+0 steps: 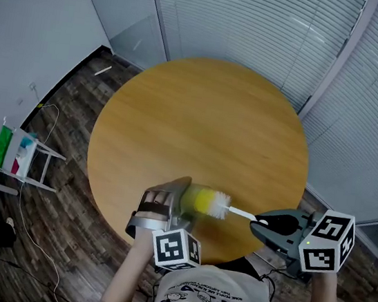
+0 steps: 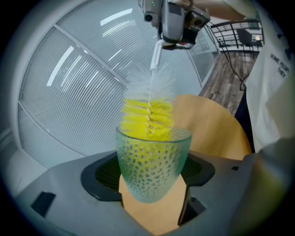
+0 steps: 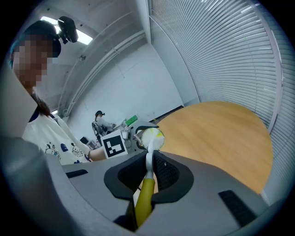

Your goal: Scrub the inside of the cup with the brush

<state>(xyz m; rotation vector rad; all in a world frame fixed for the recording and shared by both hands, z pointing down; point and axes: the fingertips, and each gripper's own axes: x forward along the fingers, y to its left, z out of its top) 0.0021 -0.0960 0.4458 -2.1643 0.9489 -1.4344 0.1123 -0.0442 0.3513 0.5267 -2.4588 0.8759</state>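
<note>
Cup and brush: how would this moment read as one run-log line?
left gripper: shut on cup | right gripper: shut on brush | brush: yellow bristles partly inside cup

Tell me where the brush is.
The brush is over the near table edge in the head view, its yellow tip inside the cup in the left gripper, handle in the right gripper.

- Cup [image 2: 152,166]: translucent pale green, frosted, outer wall pitted all over; glass or plastic, cannot tell.
- Brush [image 2: 148,117]: soft yellow and white bristles on a twisted wire core; white plastic stem, glossy yellow handle.
- Counter [image 1: 200,120]: wood-look top, smooth, satin.
- Left tool [image 2: 152,174], right tool [image 3: 148,174]: matt grey plastic; pads [image 2: 107,174] dark, finely textured.
- Floor [image 1: 73,134]: dark wood-look planks.
</note>
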